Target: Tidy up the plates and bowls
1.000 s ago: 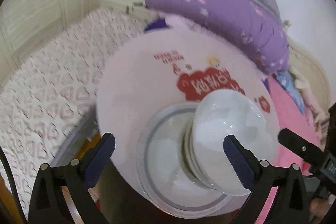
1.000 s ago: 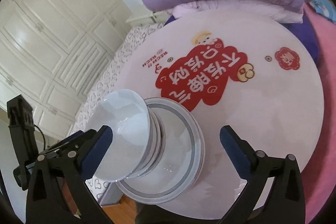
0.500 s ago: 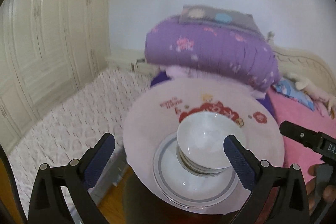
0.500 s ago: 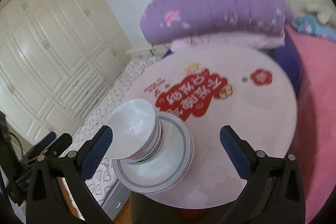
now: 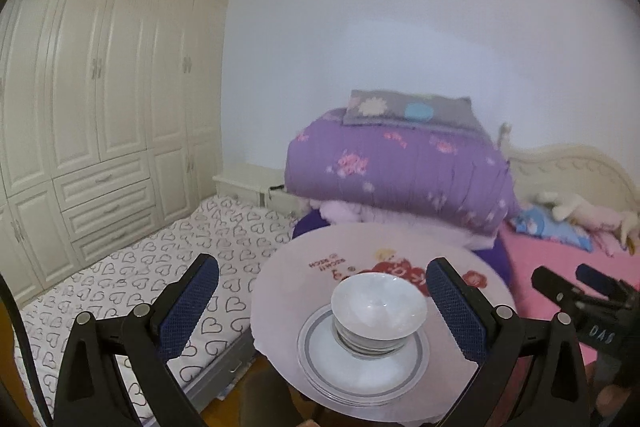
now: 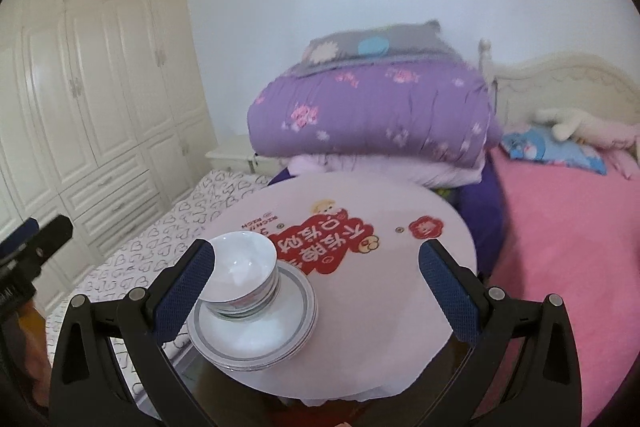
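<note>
Left wrist view: our left gripper (image 5: 322, 301) has its two blue pads wide apart and holds nothing. The stack of white bowls (image 5: 378, 313) sits straight ahead, between the pads but lower down and not touching them, on the stack of grey-rimmed plates (image 5: 362, 359) at the near edge of the round table (image 5: 280, 291). We think the left gripper is the nearer one, since the bowls lie right in its middle. The table has red cartoon writing, upside down to us and too blurry to read. Right wrist view: our right gripper (image 6: 316, 287) is also spread wide and holds nothing. Here the bowls (image 6: 240, 273) lie off to the left, just beside the left pad. We see big red Chinese letters (image 6: 324, 247) upside down, and a small line that may say "RICH".
</note>
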`<state>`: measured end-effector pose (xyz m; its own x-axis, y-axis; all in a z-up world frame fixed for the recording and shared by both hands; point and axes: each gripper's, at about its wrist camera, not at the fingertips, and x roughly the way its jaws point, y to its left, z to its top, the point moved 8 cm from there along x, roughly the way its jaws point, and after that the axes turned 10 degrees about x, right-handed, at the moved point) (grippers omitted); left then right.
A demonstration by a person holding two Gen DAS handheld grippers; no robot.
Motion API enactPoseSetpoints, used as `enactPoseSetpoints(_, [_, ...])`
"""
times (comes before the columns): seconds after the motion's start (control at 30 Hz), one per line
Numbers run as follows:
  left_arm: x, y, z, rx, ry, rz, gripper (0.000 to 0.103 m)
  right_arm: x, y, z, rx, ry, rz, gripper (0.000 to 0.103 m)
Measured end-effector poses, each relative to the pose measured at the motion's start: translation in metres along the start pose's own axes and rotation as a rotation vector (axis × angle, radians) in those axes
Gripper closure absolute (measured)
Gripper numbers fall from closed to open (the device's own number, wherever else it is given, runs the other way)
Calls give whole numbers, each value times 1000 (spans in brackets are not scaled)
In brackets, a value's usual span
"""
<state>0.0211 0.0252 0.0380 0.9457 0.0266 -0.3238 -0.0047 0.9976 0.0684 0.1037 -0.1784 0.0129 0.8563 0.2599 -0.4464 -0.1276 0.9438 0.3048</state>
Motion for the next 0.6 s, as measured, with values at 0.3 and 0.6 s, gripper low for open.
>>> enactPoseSetpoints(0.3, [-50, 6, -31, -29, -28, 32, 1, -29, 12, 2, -32, -112, -22, 0])
enactPoseSetpoints(0.6, [-67, 3, -30, -13, -61, 74, 1, -29, 25, -5, -75, -116, -28, 0])
